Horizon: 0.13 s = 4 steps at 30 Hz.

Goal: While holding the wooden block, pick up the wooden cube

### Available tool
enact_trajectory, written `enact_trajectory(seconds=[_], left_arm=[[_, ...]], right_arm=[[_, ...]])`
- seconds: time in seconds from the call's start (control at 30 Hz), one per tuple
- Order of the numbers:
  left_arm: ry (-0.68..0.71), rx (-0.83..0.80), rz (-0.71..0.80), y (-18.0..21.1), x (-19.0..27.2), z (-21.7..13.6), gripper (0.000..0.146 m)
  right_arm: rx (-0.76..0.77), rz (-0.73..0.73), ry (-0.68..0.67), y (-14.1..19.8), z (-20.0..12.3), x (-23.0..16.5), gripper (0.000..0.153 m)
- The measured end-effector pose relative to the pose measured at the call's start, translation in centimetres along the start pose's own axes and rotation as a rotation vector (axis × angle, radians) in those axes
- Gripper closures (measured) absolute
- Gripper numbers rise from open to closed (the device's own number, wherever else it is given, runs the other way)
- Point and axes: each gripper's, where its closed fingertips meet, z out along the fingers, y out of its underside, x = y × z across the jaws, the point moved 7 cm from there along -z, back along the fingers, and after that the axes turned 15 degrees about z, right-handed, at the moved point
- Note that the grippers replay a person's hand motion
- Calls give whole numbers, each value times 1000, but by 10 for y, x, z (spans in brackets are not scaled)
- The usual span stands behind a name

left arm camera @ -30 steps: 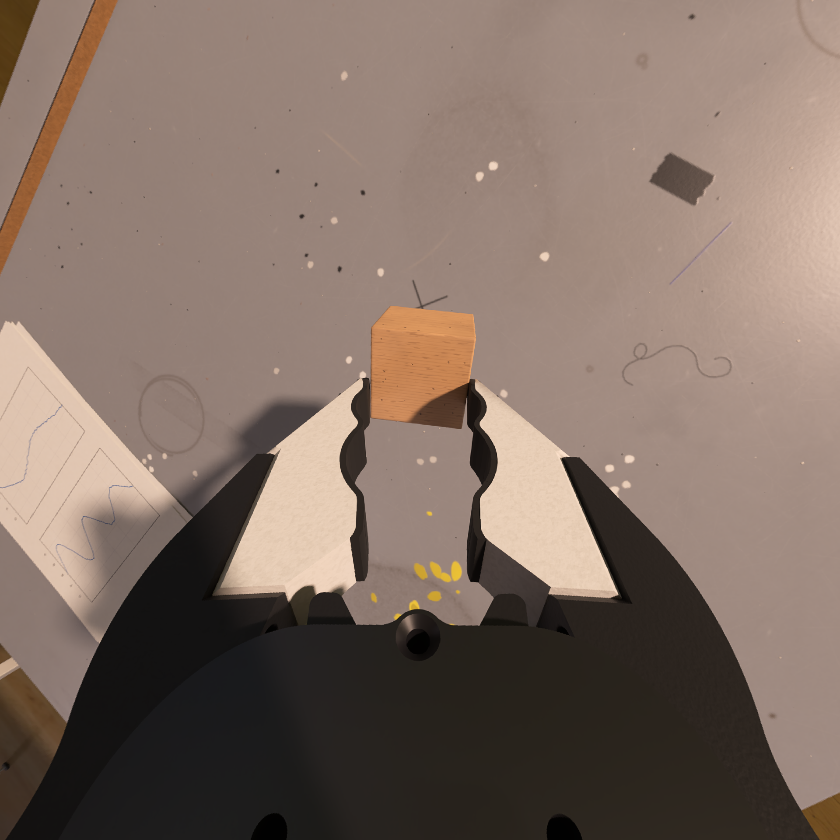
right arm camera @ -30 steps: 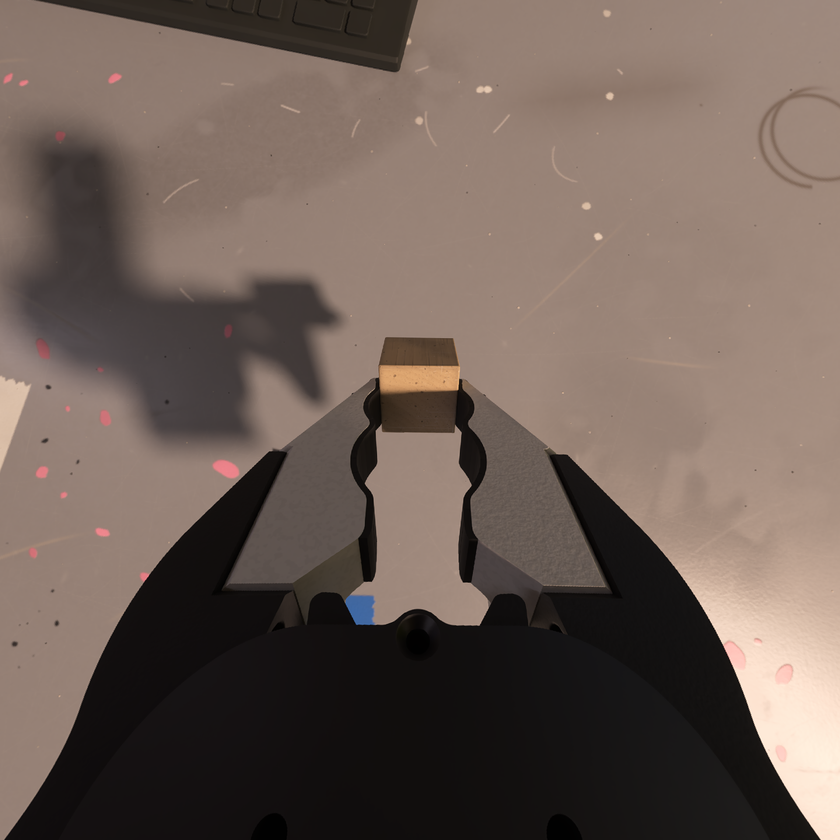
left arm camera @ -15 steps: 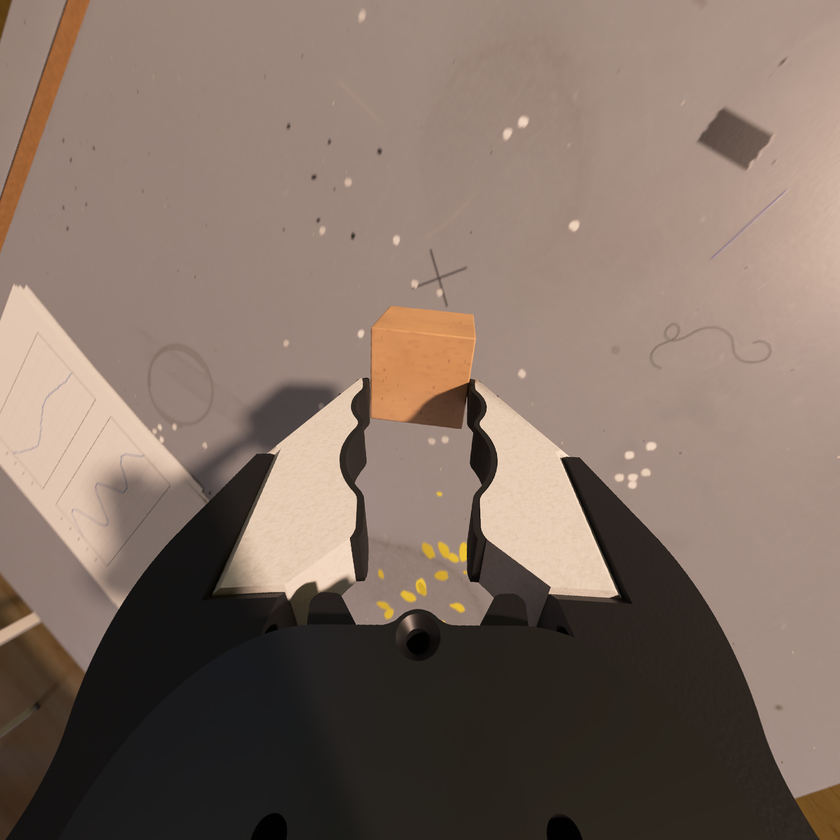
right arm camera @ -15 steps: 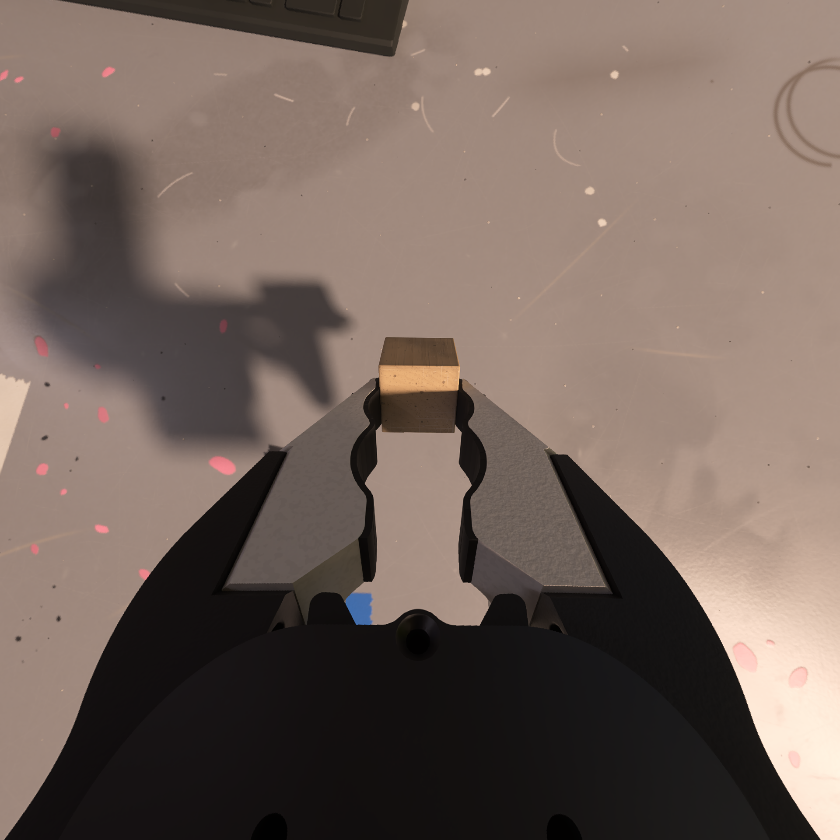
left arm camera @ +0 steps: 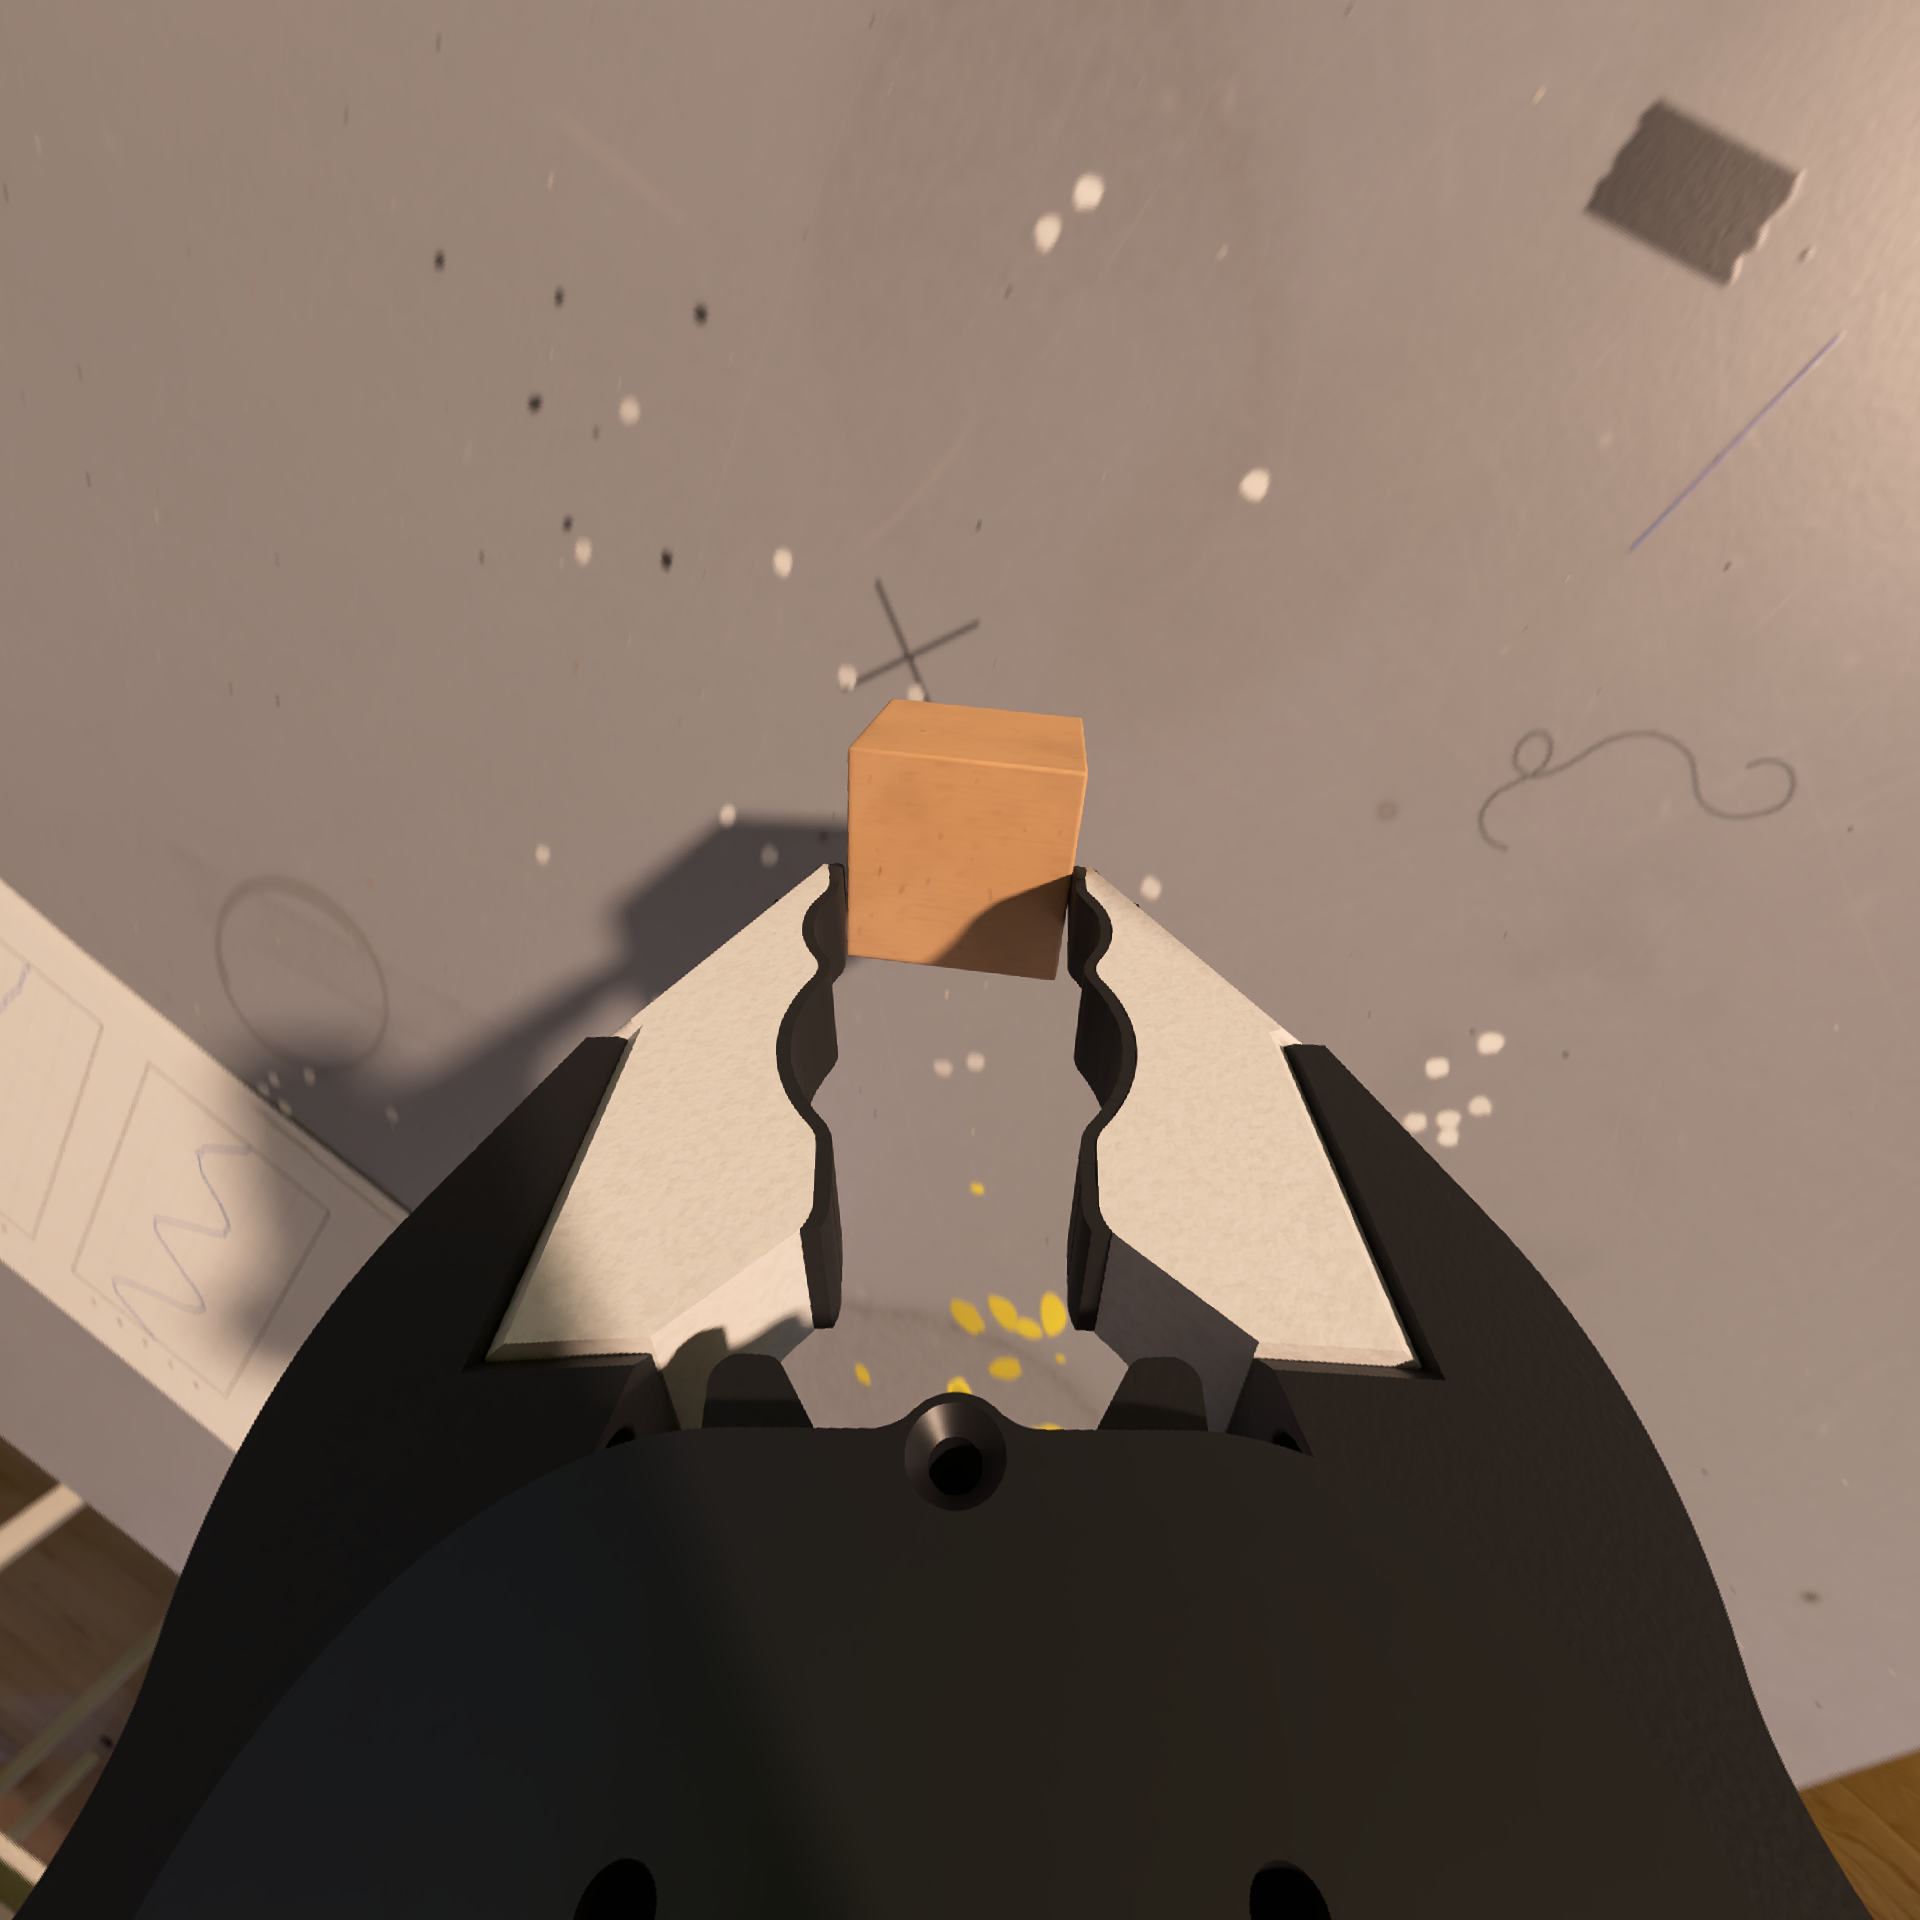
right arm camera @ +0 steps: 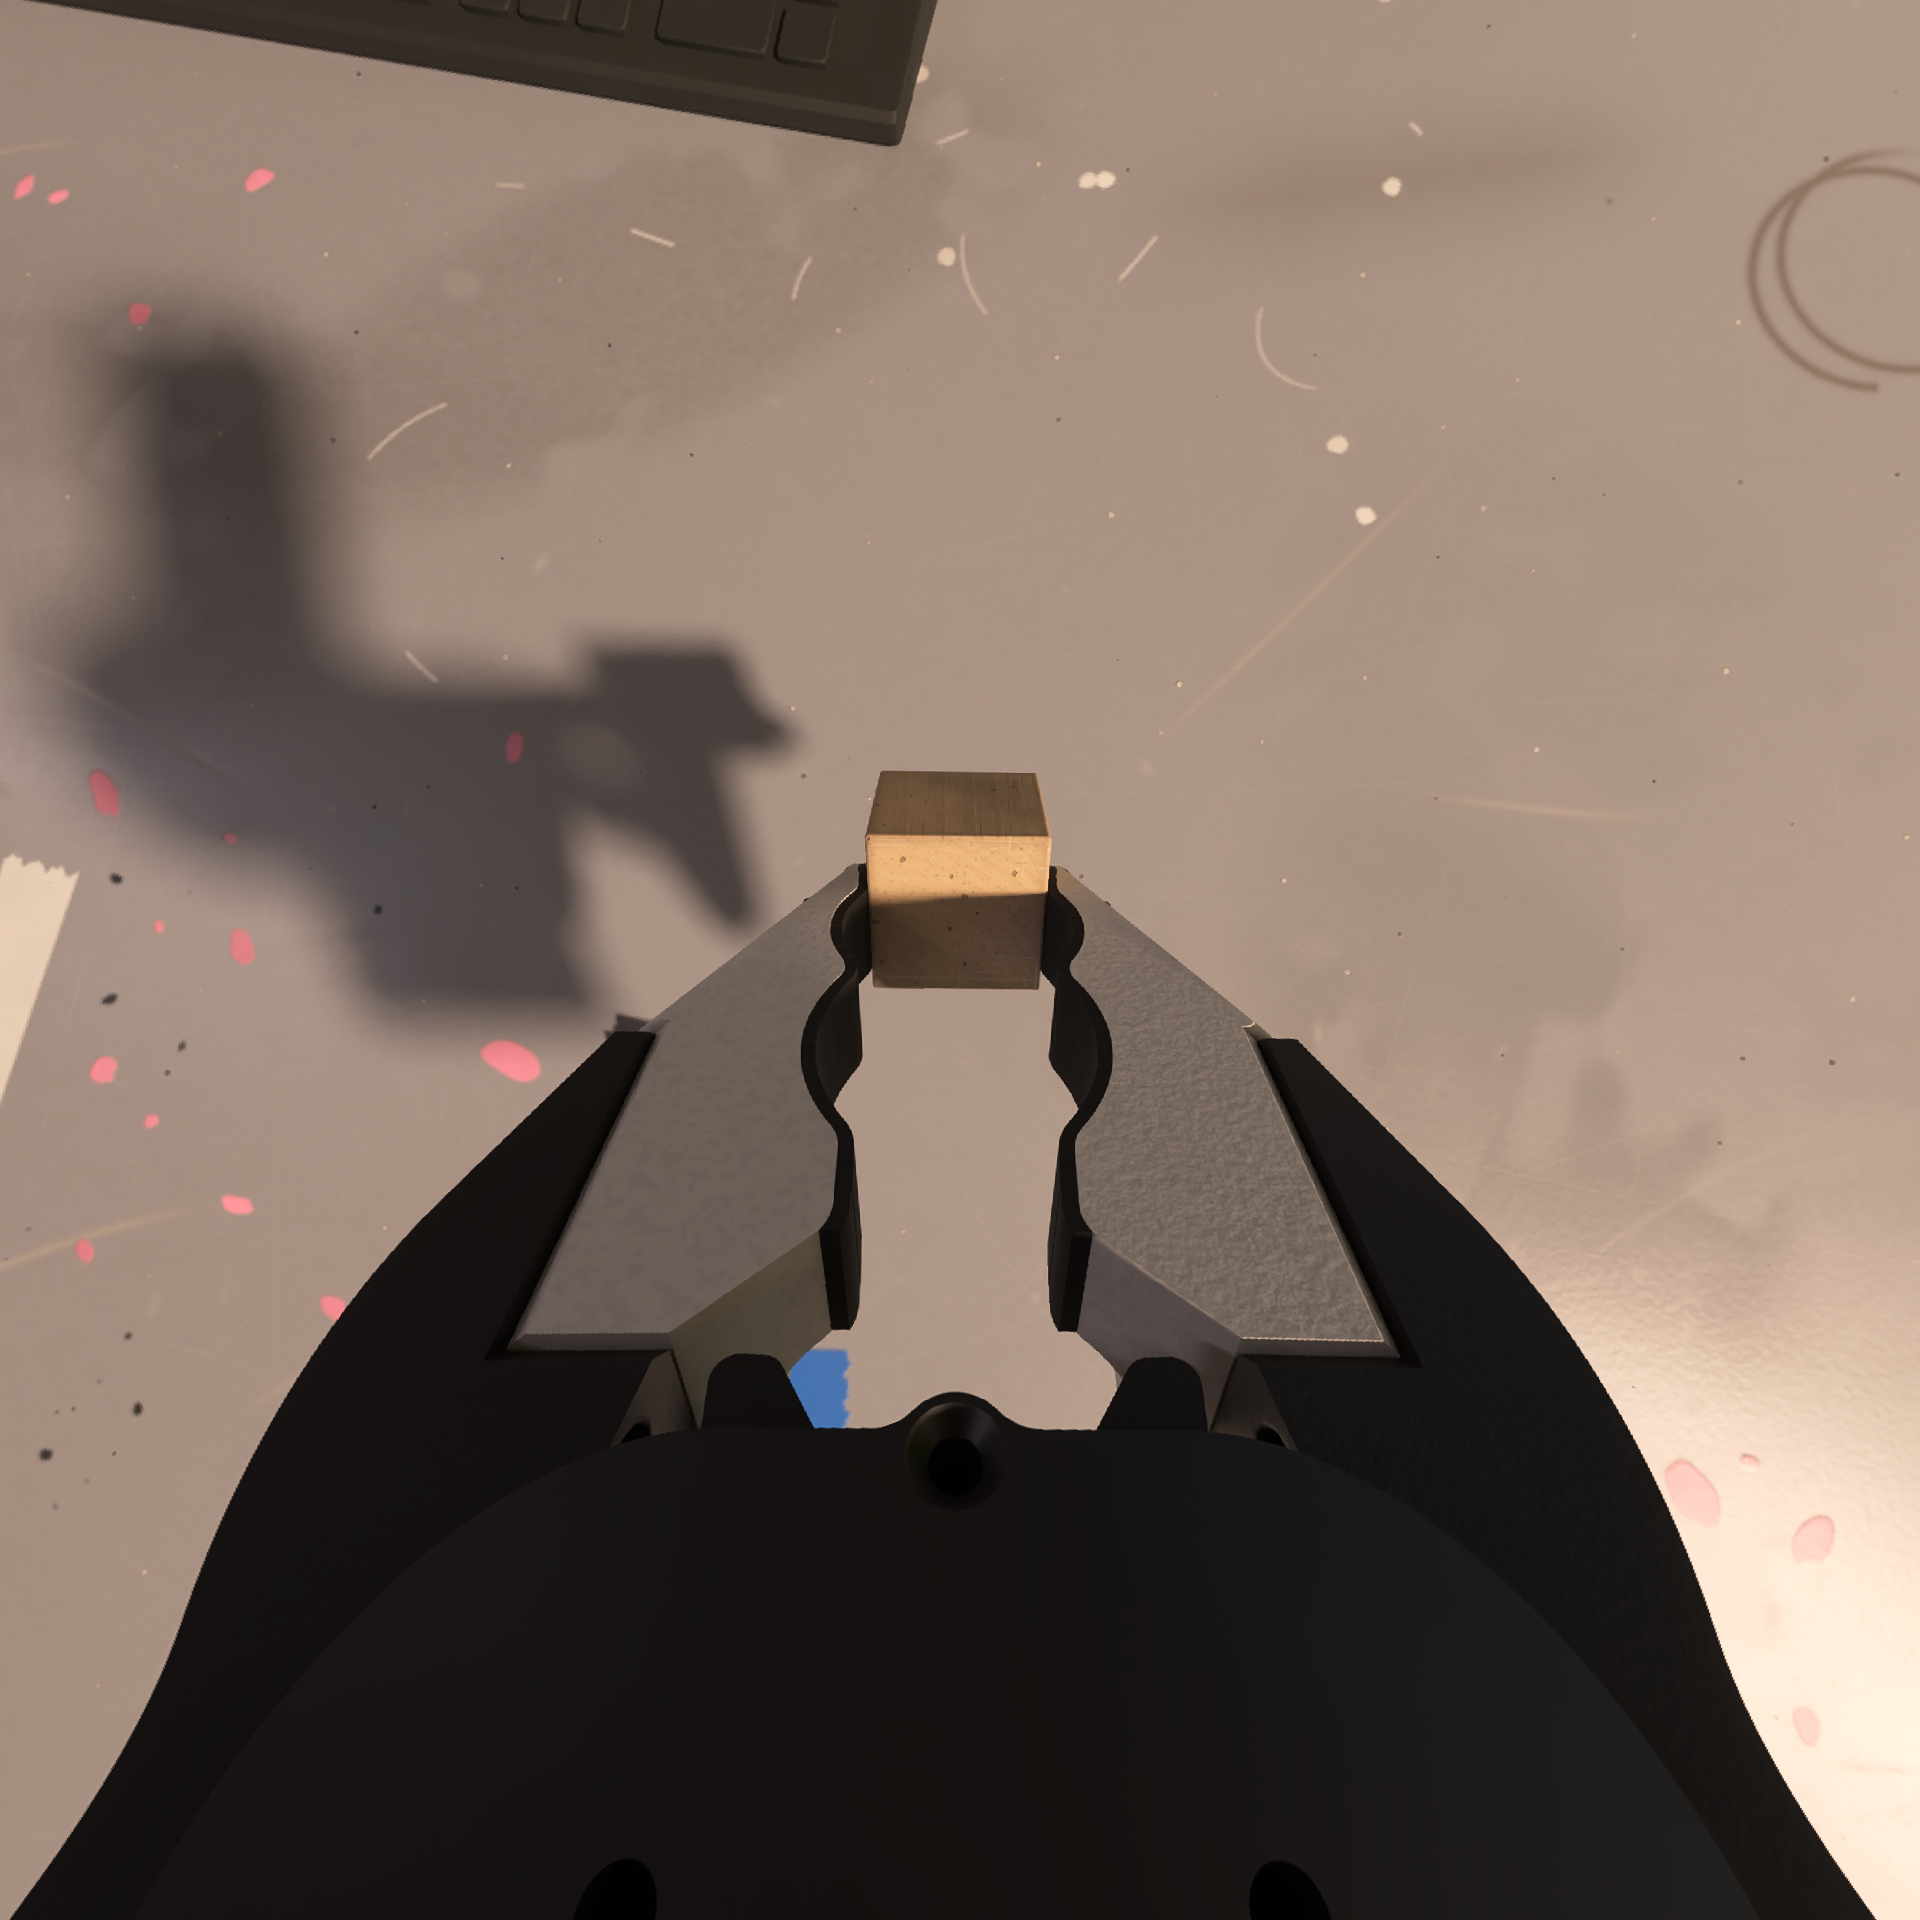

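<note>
In the left wrist view my left gripper point(left arm camera: 956, 883) is shut on an orange-brown wooden cube point(left arm camera: 961, 831), pinched at the fingertips and held above the grey table point(left arm camera: 1351, 623). Its shadow falls on the table to the lower left. In the right wrist view my right gripper point(right arm camera: 956, 894) is shut on a paler tan wooden block point(right arm camera: 956, 862), also at the fingertips and held above the table point(right arm camera: 1351, 727). Its shadow lies well off to the left. Neither view shows the other gripper.
A white sheet with graphs point(left arm camera: 125, 1164) lies at the table's left edge, with wooden floor point(left arm camera: 1860, 1839) beyond the edges. A grey tape patch point(left arm camera: 1688, 192) lies far right. A dark keyboard point(right arm camera: 623, 52) lies at the top of the right wrist view.
The left gripper has risen and shifted with the cube: a pen cross once hidden by the cube now shows beyond it. The right gripper has barely moved and still holds the block.
</note>
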Motion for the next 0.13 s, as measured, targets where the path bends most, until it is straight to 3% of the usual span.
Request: enact_trajectory(seconds=[0.13], left_arm=[[-20,27,57,-21,3,11,103]], right_arm=[[-1,1,-3,0,0,0,121]])
